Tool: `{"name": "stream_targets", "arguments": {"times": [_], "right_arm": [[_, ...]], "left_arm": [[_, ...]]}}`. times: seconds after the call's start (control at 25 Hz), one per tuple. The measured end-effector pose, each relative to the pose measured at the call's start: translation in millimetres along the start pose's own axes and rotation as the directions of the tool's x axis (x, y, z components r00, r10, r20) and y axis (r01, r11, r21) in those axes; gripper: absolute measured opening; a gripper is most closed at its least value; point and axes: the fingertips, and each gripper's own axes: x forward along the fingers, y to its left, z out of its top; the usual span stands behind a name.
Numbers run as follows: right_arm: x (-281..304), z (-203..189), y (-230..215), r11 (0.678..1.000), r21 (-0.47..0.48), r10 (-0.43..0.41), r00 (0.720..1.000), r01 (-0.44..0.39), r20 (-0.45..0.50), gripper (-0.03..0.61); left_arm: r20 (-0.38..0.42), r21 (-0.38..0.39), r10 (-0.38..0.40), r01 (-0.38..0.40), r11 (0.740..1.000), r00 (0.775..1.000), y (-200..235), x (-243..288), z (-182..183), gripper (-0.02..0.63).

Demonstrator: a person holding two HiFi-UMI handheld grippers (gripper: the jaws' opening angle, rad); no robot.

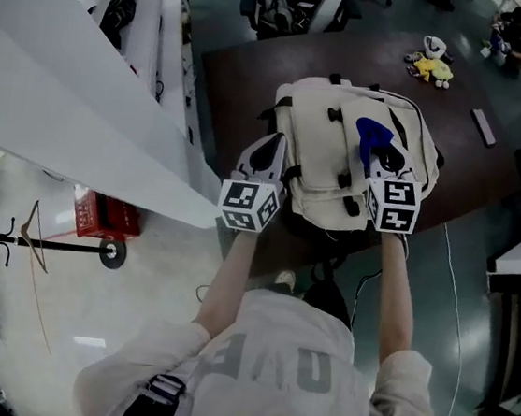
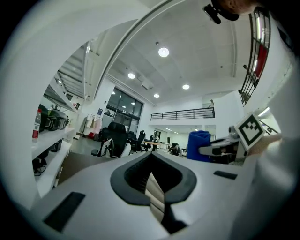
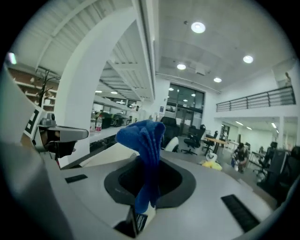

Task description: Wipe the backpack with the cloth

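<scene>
Head view checked: noted cream fabric backpack (image 1: 336, 165) lying on dark brown bench (image 1: 249, 74), near the edge closest to the person.

Left gripper view checked: found left tongs (image 2: 153, 190) pressed onto a beige fabric strip (image 2: 154, 194), judged a strap or fold of the backpack. From above, placed these tongs (image 1: 275, 148) at the backpack's left side.

Right gripper view checked: found right tongs (image 3: 143, 206) pinching blue cloth (image 3: 144, 145), bunched, most of it standing free past the tips. From above, located cloth (image 1: 371, 136) over the backpack's upper right panel; cannot tell whether touching.

Risks, judged:
- could lose the cloth under drag, given the small bite;
- could snag on black buckles (image 1: 332, 115);
- could push the backpack off the bench edge if the left hold slips.
</scene>
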Motion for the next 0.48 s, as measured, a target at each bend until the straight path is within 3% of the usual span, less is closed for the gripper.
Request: {"name": "stream_targets", "arguments": {"times": [0.12, 0.24, 0.36, 0.48], "right_arm": [[45.0, 30.1, 12.9, 0.985, -0.140, 0.099, 0.995, -0.102, -0.027, 0.041], [99.7, 58.5, 31.0, 0.937, -0.263, 0.222, 0.974, -0.228, -0.056, 0.041], [155.2, 68.2, 47.5, 0.849, -0.406, 0.312, 0.941, -0.338, -0.130, 0.041], [201.1, 62.4, 65.6, 0.738, -0.510, 0.380, 0.897, -0.442, -0.226, 0.041]], "left_arm": [[-0.011, 0.001, 0.039, -0.039, 0.999, 0.999, 9.0, 5.2, 1.7, 0.005], [-0.012, -0.017, 0.112, -0.112, 0.994, 0.994, 27.2, 8.5, 2.1, 0.005], [-0.022, -0.002, 0.169, -0.169, 0.986, 0.985, 38.9, 14.7, -1.4, 0.005], [-0.017, 0.012, 0.221, -0.221, 0.975, 0.975, 41.5, 23.4, -3.8, 0.005]]}}
